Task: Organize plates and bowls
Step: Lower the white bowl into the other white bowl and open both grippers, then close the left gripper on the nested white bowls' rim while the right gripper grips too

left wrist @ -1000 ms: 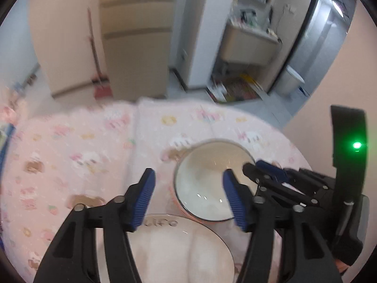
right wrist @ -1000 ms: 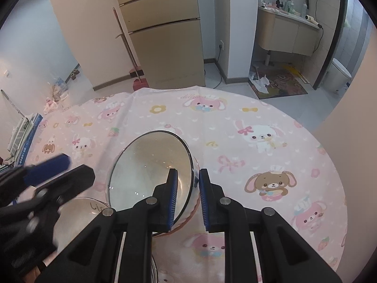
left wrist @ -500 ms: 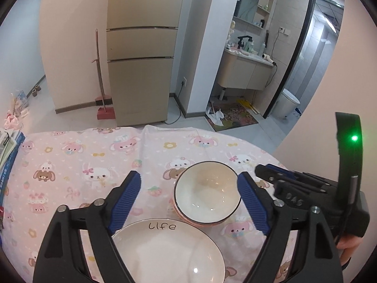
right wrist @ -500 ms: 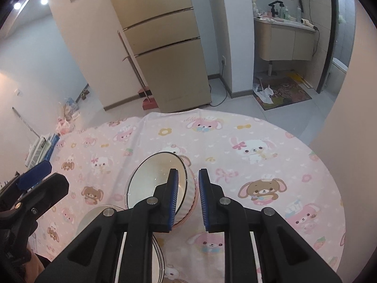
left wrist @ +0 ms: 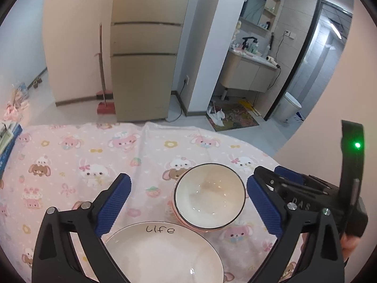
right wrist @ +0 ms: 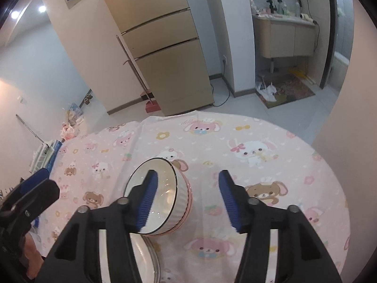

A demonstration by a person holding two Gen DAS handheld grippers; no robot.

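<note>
A white bowl with a dark rim (left wrist: 209, 198) sits nested in a pink bowl on the pink cartoon tablecloth (left wrist: 70, 155). A white plate marked "life" (left wrist: 162, 254) lies just in front of it. My left gripper (left wrist: 188, 202) is open and empty, raised above both. In the right wrist view the stacked bowls (right wrist: 165, 202) stand free on the cloth, and my right gripper (right wrist: 186, 200) is open and empty just above them. The plate's rim (right wrist: 150, 250) shows below the left finger.
The round table's far edge (right wrist: 235, 115) drops to a tiled floor. A beige fridge (left wrist: 143, 59) and a red broom (left wrist: 104, 103) stand beyond. Books or boxes (right wrist: 44, 153) lie at the table's left edge. The left gripper (right wrist: 28, 188) shows at the left of the right wrist view.
My right gripper let go of the white bowl, opened wide and pulled back. My left gripper opened wider and lifted away. The bowl now rests in the pink bowl.
</note>
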